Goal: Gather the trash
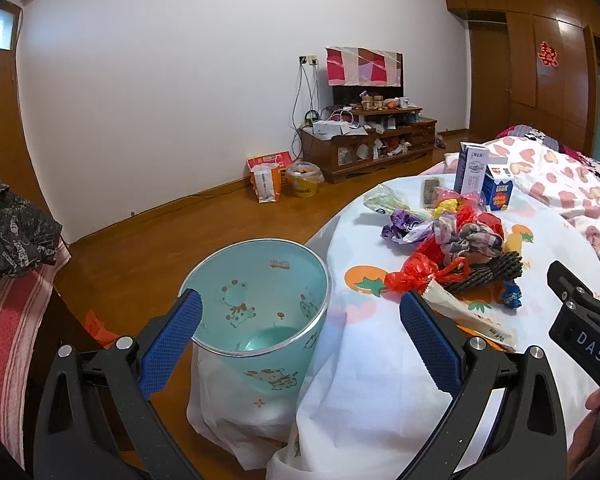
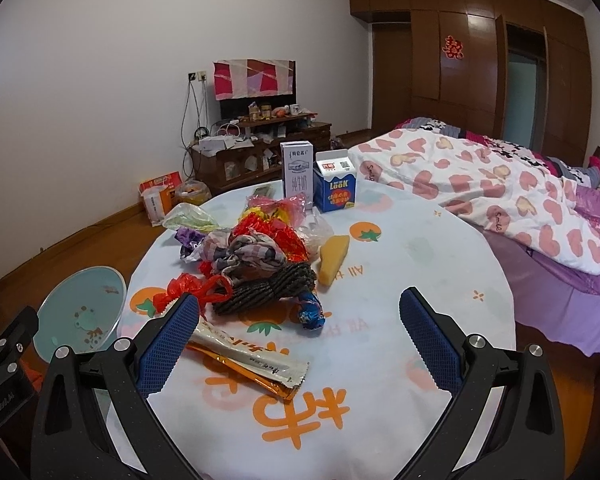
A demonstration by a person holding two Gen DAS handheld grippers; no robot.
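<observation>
Wooden TV cabinet against the white wall, heart-patterned quilt on the bed beside a wooden wardrobe.

Mixed trash pile mid-table w/ two upright cartons behind; empty teal bin beside table.

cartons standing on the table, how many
2, side by side at the far edge of the table: a tall white milk carton and, to its right, a shorter blue carton. The trash pile could hide more.
</observation>
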